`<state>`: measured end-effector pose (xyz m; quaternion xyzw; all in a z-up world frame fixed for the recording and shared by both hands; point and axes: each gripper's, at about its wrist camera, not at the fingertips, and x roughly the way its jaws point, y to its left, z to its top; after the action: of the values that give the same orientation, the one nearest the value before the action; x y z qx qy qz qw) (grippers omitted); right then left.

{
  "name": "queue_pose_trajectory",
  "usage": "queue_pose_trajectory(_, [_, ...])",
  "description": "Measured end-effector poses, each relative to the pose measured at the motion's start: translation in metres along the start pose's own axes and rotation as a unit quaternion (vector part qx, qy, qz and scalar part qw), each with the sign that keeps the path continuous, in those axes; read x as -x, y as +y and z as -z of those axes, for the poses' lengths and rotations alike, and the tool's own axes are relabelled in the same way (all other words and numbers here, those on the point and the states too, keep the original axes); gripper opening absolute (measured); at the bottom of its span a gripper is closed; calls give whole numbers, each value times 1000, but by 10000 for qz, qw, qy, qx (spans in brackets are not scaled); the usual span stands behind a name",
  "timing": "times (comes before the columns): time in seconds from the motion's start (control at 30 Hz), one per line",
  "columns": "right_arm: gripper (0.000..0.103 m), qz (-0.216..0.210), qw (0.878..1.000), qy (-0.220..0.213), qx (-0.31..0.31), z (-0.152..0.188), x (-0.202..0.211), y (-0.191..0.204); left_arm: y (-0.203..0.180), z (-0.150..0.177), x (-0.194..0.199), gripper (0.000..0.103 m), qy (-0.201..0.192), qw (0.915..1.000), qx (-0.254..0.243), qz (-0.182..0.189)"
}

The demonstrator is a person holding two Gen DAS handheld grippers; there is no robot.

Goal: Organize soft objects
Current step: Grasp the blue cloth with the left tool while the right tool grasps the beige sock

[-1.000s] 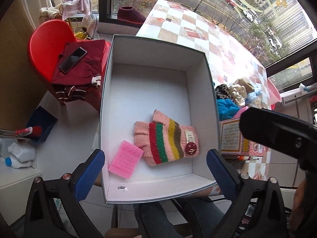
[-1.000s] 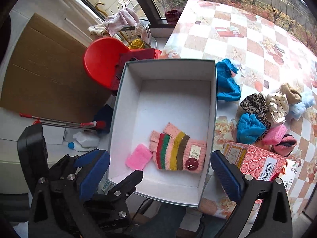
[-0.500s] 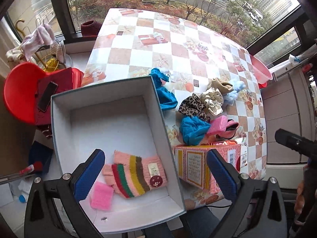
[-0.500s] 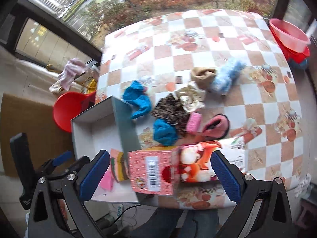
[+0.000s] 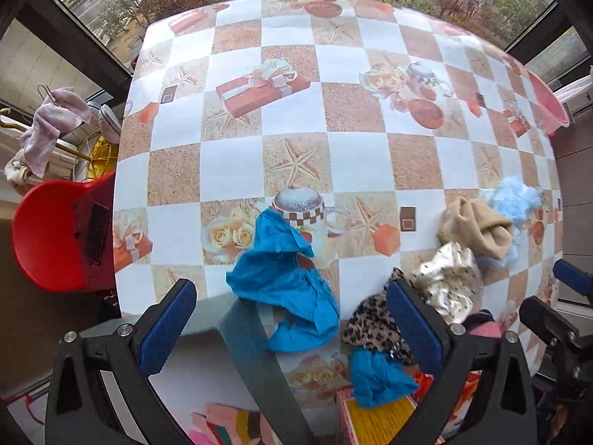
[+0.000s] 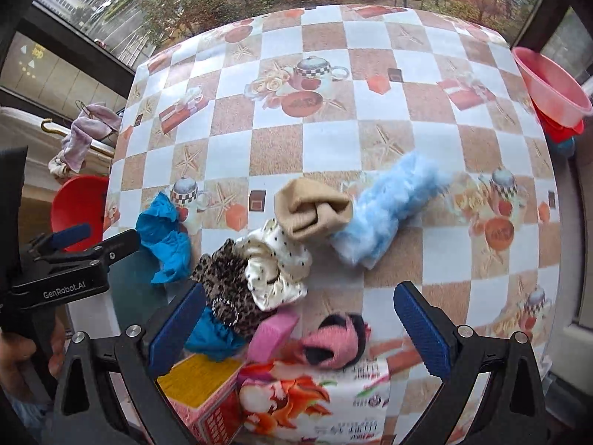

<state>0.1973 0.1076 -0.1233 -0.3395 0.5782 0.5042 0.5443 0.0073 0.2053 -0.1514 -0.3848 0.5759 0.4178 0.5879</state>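
Soft things lie in a heap on the checkered table: a blue cloth, a leopard scrunchie, a cream dotted scrunchie, a tan knit piece, a pale blue fluffy piece, a pink sponge and a pink slipper. My left gripper is open and empty above the blue cloth and the grey box wall. My right gripper is open and empty above the pink sponge and slipper. The striped glove lies in the box.
A printed carton stands at the table's near edge. A red chair is left of the table. A pink basin sits at the far right. Windows run along the back.
Both grippers have swung from the white box toward the heap of soft things on the table and come closer to it. Both stay open and empty.
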Motion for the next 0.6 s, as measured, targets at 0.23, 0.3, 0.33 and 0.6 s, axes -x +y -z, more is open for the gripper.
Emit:
queue_pose_trajectory(0.23, [102, 152, 9981, 258, 540, -48, -71, 2, 2, -35, -57, 102, 606, 9977, 285, -100])
queue_pose_trajectory(0.3, [102, 139, 9972, 426, 599, -54, -90, 0, 2, -38, -73, 102, 813, 9961, 295, -172])
queue_pose_trajectory(0.33, [102, 104, 9967, 505, 622, -55, -97, -2, 2, -39, -80, 102, 911, 9952, 309, -191])
queue_pose_trajectory(0.6, [63, 145, 9918, 876, 919, -41, -118, -18, -3, -30, -111, 97, 1547, 9869, 378, -258])
